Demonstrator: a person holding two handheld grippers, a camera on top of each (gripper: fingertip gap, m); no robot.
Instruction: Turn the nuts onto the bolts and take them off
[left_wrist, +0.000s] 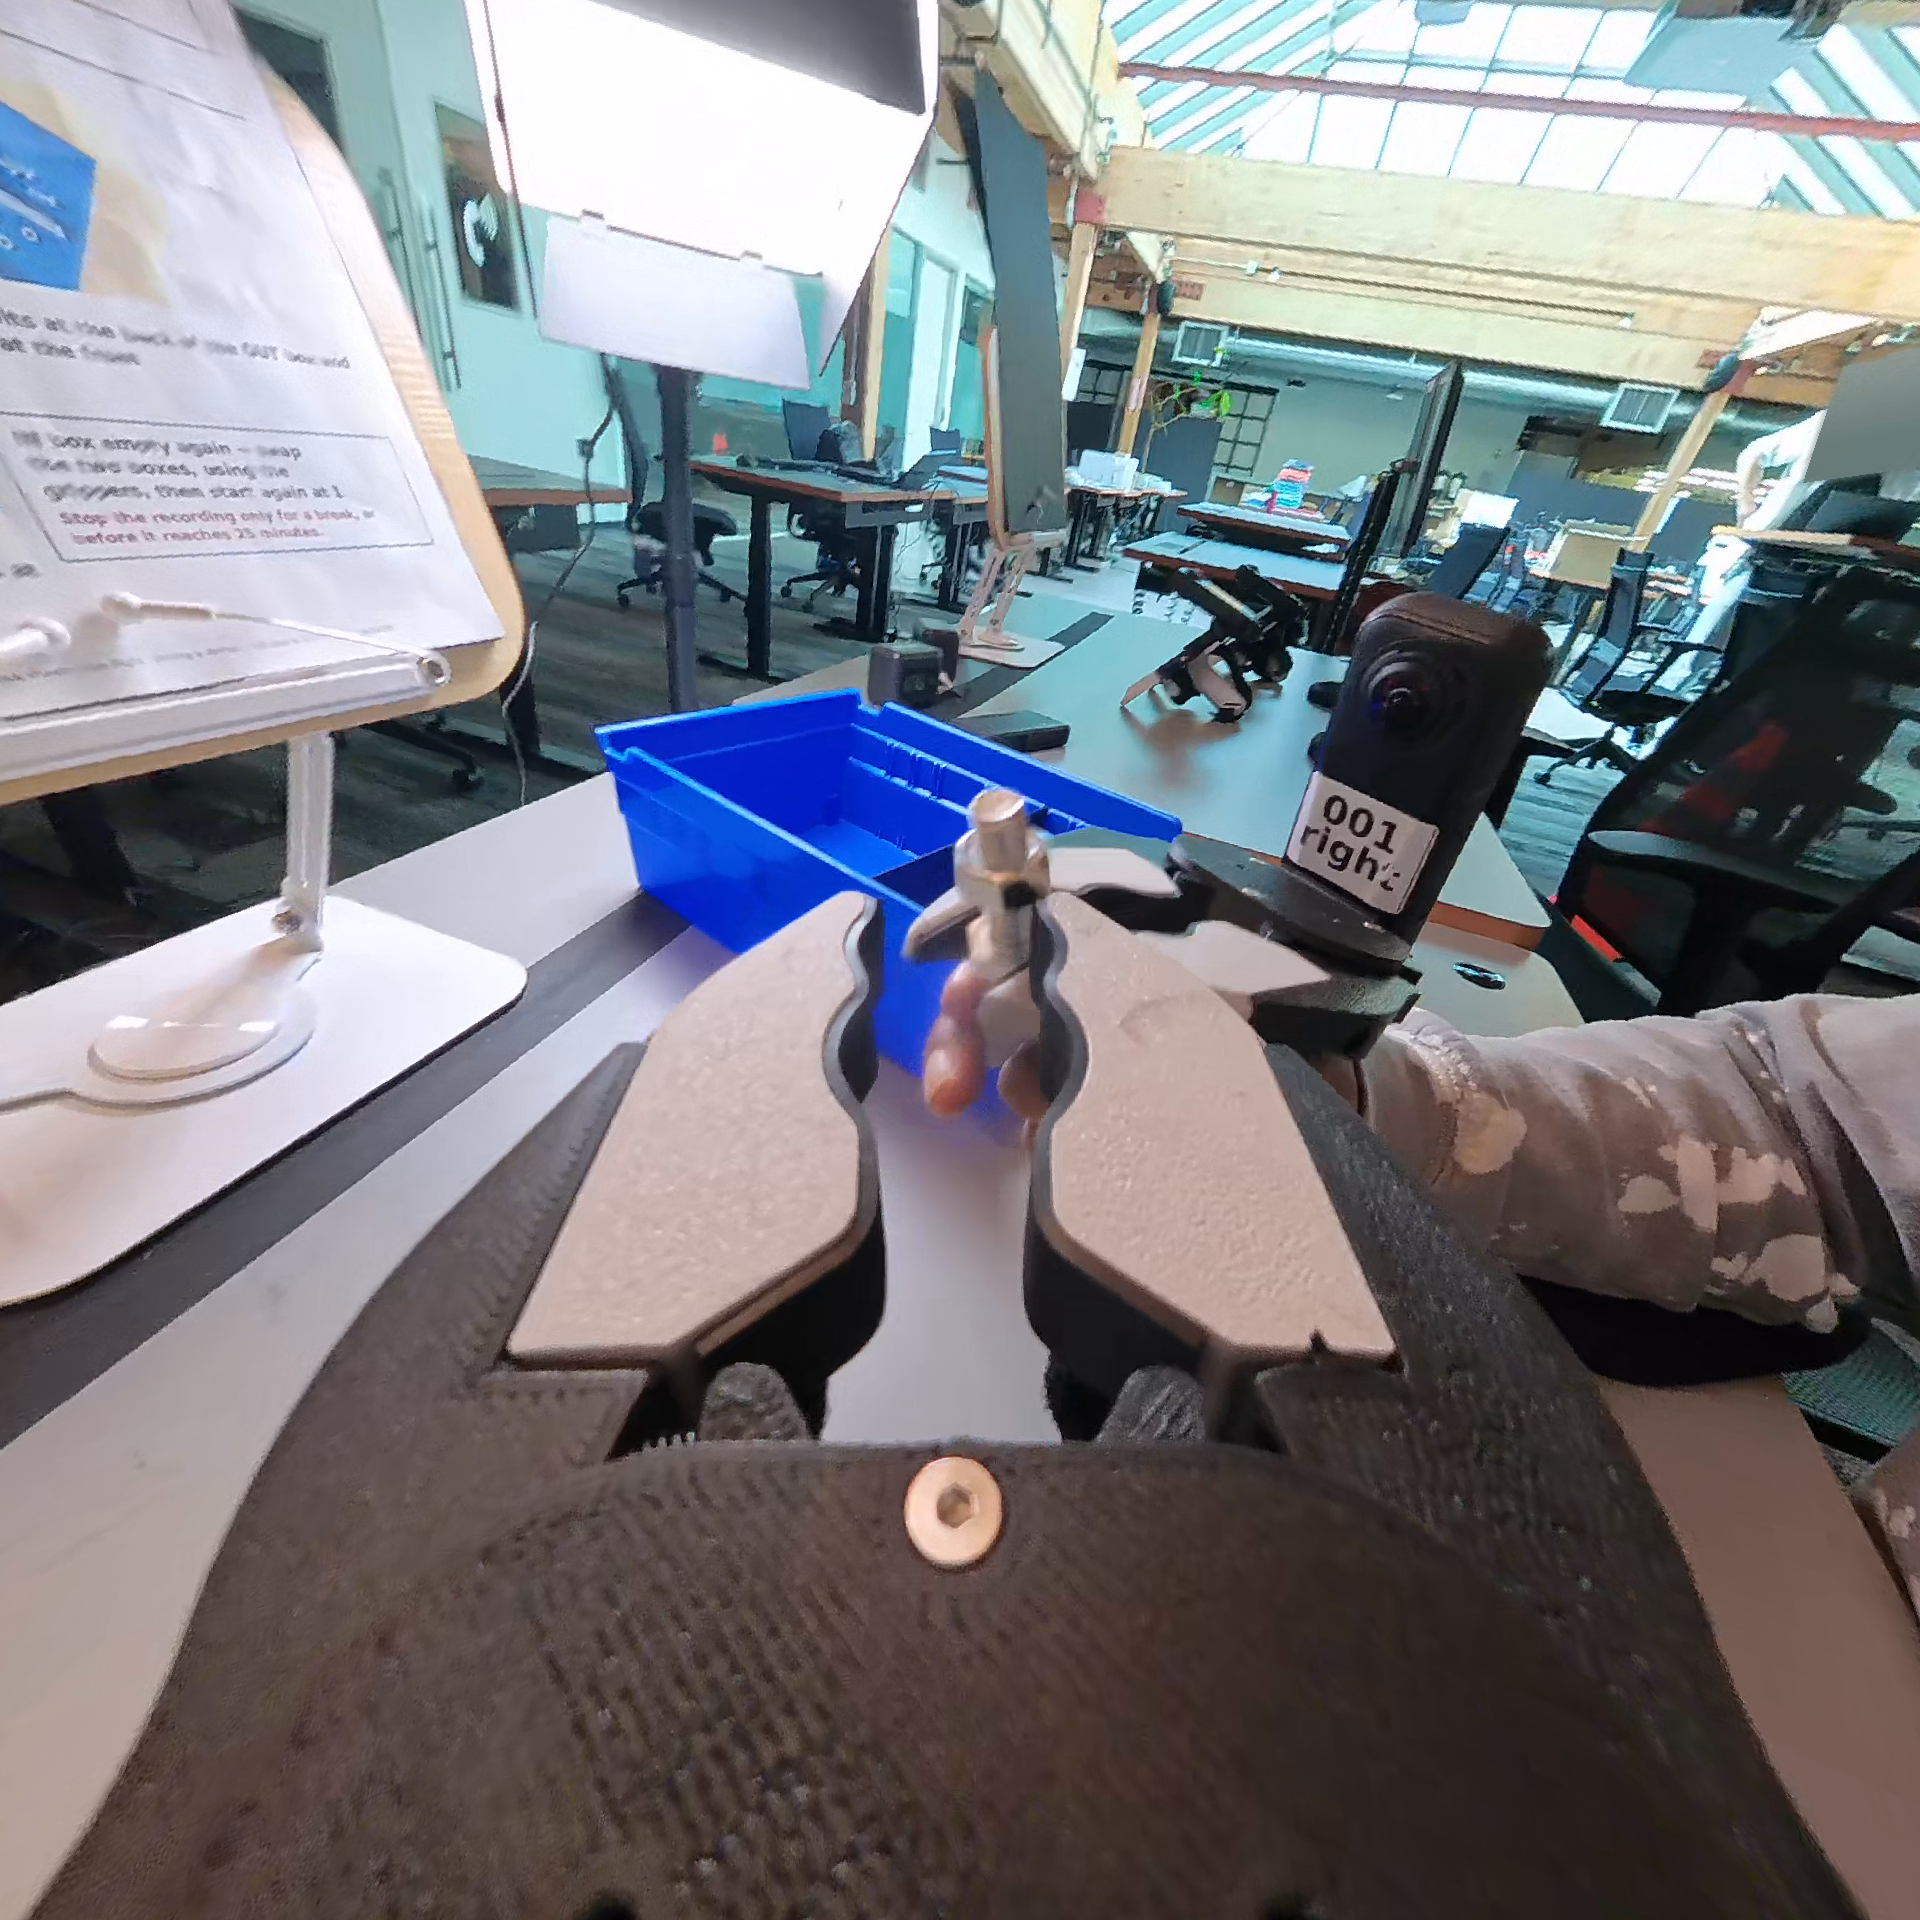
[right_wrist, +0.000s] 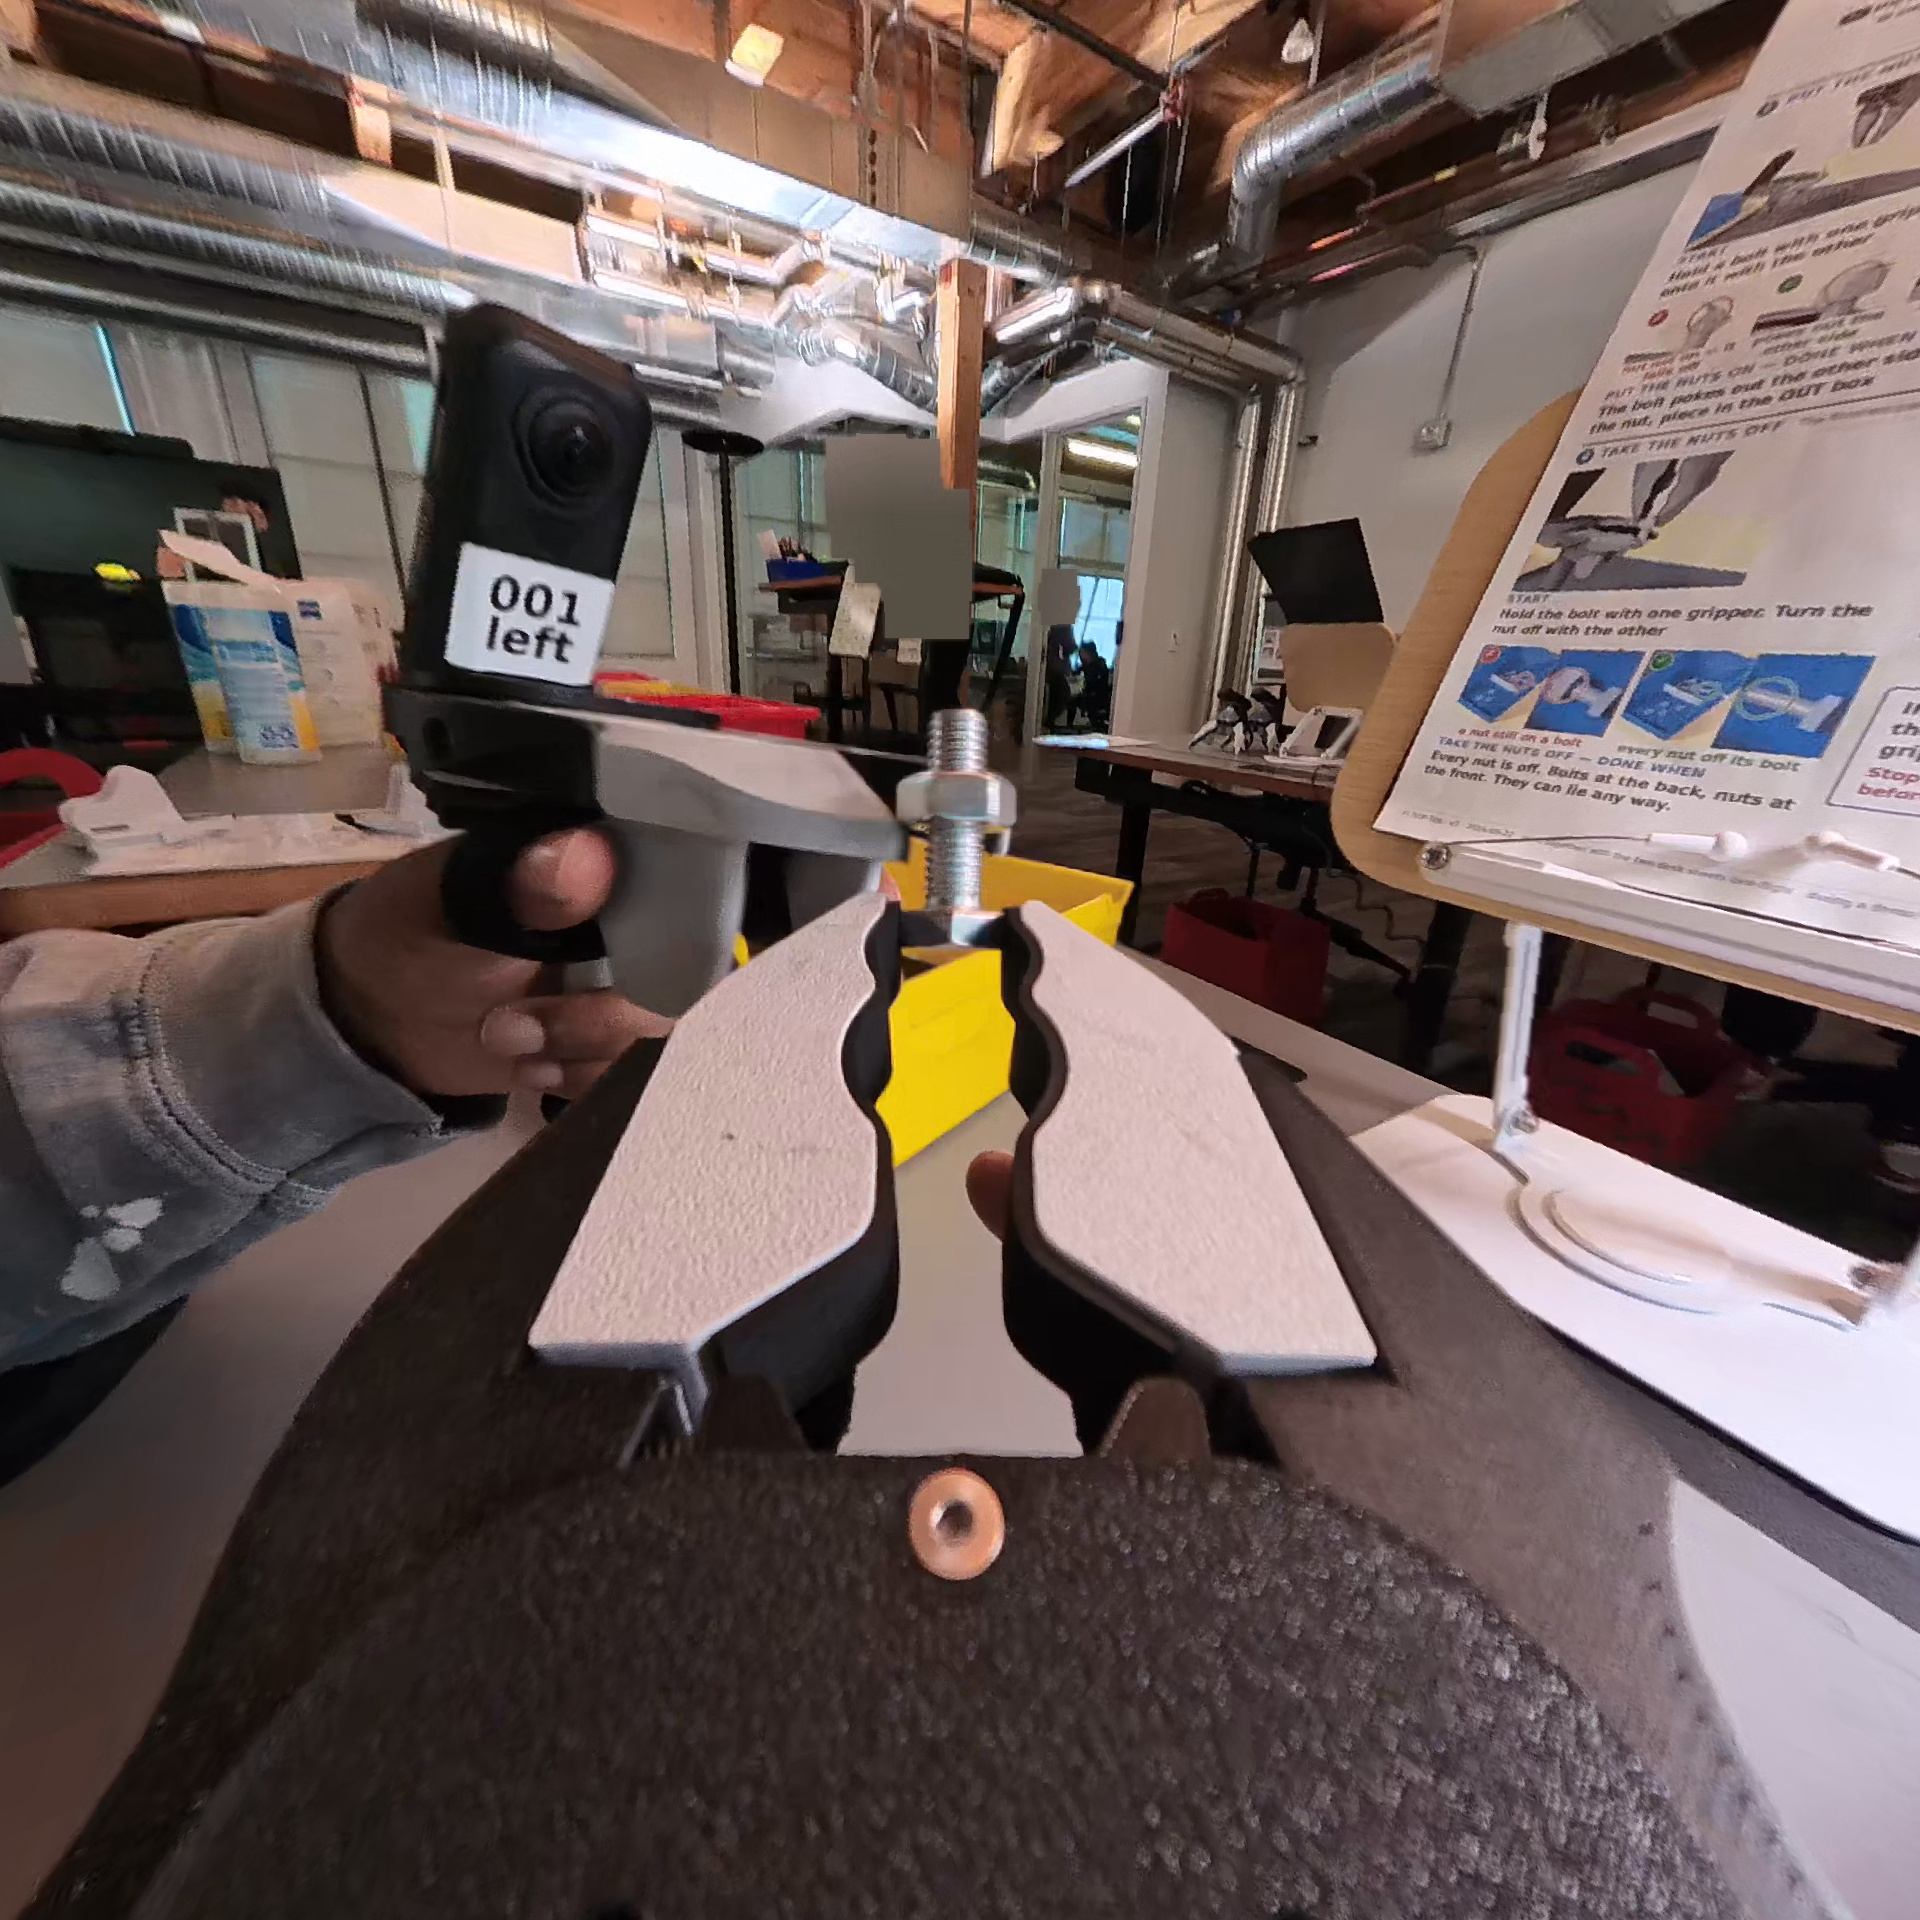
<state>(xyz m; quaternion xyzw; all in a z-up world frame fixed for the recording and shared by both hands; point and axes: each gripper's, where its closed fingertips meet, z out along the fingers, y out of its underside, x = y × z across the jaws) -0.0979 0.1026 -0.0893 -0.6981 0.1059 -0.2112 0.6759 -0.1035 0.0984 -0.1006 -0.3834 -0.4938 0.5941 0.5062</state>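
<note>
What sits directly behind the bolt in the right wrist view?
A yellow bin stands behind and below the upright bolt, which the right claw grips by its head. The claw fingers cover most of the bin, so its contents cannot be seen.

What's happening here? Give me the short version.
A person is working a silver threaded metal bolt with two hand-held tools. The right claw pinches the bolt by its head and holds it upright. The left claw comes in from the side and grips the silver hexagonal metal nut, which sits partway down the thread. A yellow plastic bin stands behind.
</note>
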